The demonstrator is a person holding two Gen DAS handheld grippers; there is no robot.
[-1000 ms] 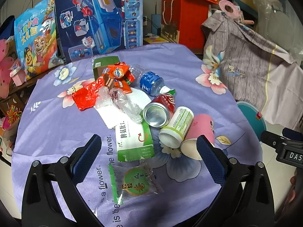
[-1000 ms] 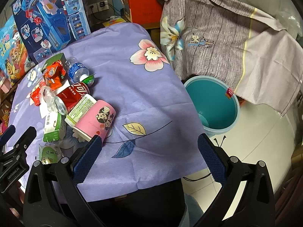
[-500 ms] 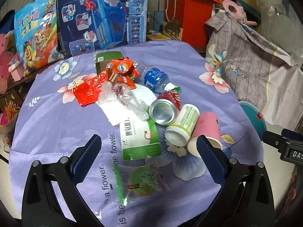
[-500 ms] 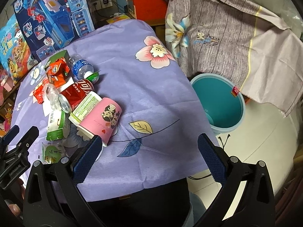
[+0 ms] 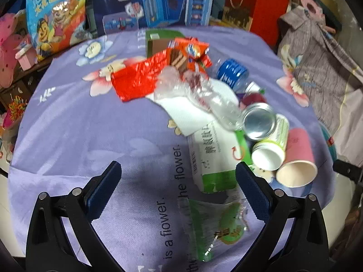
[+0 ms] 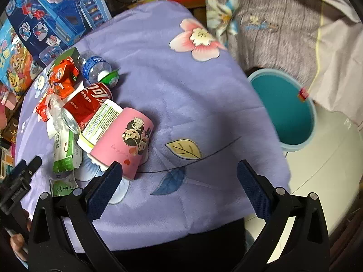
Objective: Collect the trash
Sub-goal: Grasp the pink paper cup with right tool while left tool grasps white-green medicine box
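Over trash pile [image 5: 204, 104]: both grippers' fingers [image 5: 106, 183] spread, empty.

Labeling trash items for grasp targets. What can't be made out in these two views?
- Bin: right wrist view shows its inside; its near part is cut by the tablecloth edge, and the left wrist view shows only a sliver.
- Green box: mostly hidden behind the orange wrapper.
- Clear packet: print blurred; in the right wrist view largely hidden by the right tool.
- Can: left wrist view shows only its end, no label.
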